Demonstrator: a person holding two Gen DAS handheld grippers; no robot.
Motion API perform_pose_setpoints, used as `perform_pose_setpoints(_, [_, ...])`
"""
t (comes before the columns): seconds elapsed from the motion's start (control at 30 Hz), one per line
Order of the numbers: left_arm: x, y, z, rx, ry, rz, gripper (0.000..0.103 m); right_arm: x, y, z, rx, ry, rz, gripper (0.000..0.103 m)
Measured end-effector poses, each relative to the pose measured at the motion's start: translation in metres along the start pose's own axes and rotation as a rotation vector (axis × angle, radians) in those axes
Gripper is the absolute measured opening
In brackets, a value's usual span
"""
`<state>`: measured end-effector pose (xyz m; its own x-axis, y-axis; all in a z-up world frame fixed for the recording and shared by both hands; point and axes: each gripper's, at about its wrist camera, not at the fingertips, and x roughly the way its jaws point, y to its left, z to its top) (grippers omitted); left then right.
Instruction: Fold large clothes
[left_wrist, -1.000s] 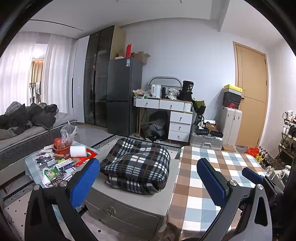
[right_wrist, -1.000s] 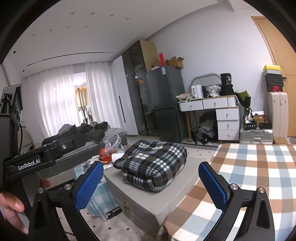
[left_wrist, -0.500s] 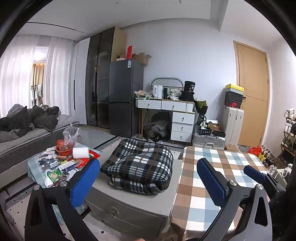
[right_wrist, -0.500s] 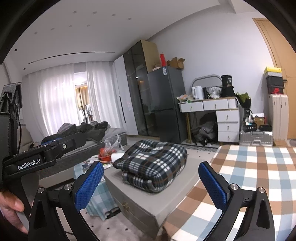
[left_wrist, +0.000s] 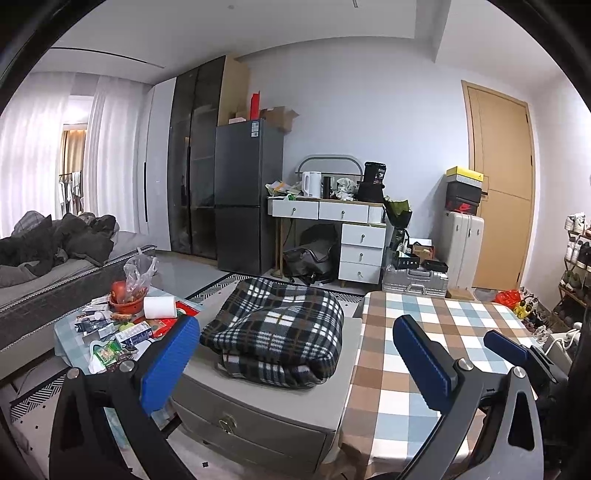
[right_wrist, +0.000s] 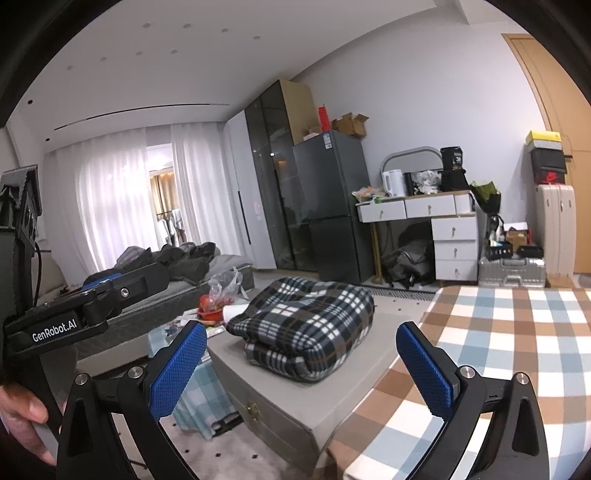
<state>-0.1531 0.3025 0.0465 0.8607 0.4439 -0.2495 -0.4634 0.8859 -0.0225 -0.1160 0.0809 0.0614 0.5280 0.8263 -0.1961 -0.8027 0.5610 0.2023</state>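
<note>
Place: a lived-in home, one room for sleeping, eating and storage.
Appliance: tall dark fridge (left_wrist: 248, 192) against the wall, cardboard boxes (left_wrist: 277, 116) on top.
Furniture: white drawer desk (left_wrist: 332, 221) carrying a kettle (left_wrist: 311, 184); a bed (left_wrist: 55, 273) heaped with dark clothes.
Windows: sheer white curtains (right_wrist: 110, 199).
Entry: wooden door (left_wrist: 498, 184), shoe rack (left_wrist: 576, 258), suitcase (left_wrist: 463, 251).
Clutter: snack-strewn low table (left_wrist: 70, 328).
</note>
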Motion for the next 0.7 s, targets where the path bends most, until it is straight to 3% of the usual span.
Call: perform_pose_setpoints(0.7, [-0.0015, -0.0008, -0.0033, 0.0, -0.002, 0.013, 0.102, -0.0049, 0.0035, 0.0033, 0.001, -0.009, -0.007, 0.103])
